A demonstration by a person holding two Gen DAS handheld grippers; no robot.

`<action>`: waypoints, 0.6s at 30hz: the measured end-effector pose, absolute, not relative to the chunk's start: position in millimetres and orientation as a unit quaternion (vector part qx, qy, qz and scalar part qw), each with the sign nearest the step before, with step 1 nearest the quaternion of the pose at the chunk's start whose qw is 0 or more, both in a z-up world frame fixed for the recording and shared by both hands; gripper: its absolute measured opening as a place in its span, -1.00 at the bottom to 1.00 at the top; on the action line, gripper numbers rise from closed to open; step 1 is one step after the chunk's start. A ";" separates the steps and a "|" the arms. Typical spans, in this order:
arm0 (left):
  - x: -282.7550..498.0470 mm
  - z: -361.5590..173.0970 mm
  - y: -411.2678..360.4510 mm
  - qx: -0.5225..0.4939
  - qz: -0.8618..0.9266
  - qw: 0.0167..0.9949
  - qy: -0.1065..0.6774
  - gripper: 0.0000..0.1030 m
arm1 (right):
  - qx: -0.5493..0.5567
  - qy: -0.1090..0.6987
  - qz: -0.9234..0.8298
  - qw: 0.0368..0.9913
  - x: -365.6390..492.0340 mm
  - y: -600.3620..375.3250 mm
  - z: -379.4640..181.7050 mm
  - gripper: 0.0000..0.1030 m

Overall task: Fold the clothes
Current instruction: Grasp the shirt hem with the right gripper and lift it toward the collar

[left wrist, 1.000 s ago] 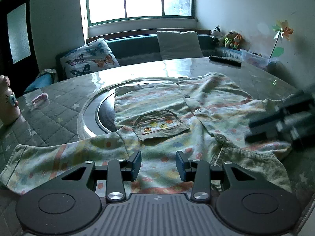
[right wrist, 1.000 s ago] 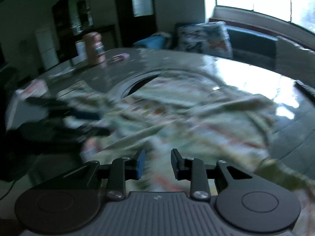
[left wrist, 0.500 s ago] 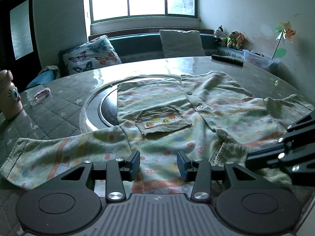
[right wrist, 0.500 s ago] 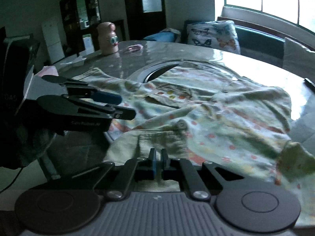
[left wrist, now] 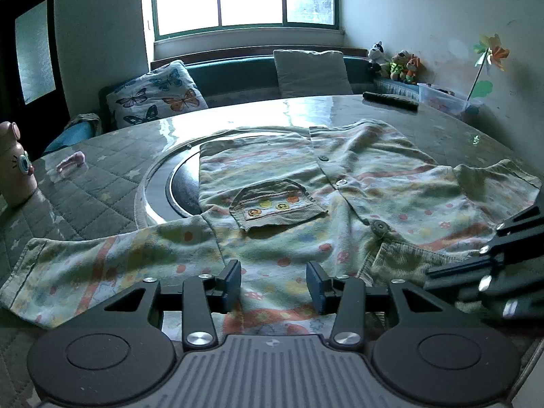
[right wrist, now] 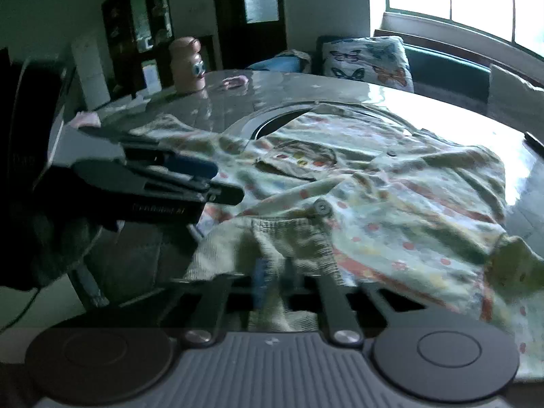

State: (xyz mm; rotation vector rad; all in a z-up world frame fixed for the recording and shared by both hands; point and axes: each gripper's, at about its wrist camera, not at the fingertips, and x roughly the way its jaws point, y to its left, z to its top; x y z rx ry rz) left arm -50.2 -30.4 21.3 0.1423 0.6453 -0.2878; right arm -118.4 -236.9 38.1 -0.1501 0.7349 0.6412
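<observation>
1. The left wrist view shows the whole shirt (left wrist: 306,204) sharply: spread front-up on the table (left wrist: 442,129), with its chest pocket (left wrist: 277,209), buttons down the placket and one sleeve reaching toward the left edge.
2. The right wrist view is blurred near the lens, but only it shows the ribbed collar (right wrist: 272,241) lifted and bunched right at the right gripper (right wrist: 272,285).
3. That view also shows the left gripper (right wrist: 190,176) from the side, hovering low over the shirt's near edge, with a dark cabinet and door behind it.
4. The table is round, glossy and quilt-patterned, with a dark round inset (left wrist: 180,187) partly under the shirt.
5. A pink bottle (left wrist: 15,166) stands at the left rim and a dark remote (left wrist: 391,100) lies at the far side.
6. Beyond the table are a bench with a butterfly cushion (left wrist: 156,98), a bright window, plush toys and a pinwheel.
7. The left gripper (left wrist: 273,280) has its fingers spread wide, with the shirt's near hem beneath them and nothing between them.
8. The right gripper's fingers sit close together with collar fabric at them; blur hides whether they truly pinch it.
</observation>
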 end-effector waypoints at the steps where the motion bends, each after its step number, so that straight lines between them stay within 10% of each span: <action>1: -49.9 21.1 -31.1 0.071 -0.142 0.936 0.315 -0.10 | -0.064 0.350 0.305 0.883 -118.2 -241.4 41.8 -0.90; 18: -57.6 13.0 -63.5 0.108 -0.195 0.925 0.308 -0.10 | 0.035 0.341 0.291 0.893 -112.6 -283.1 71.0 -0.91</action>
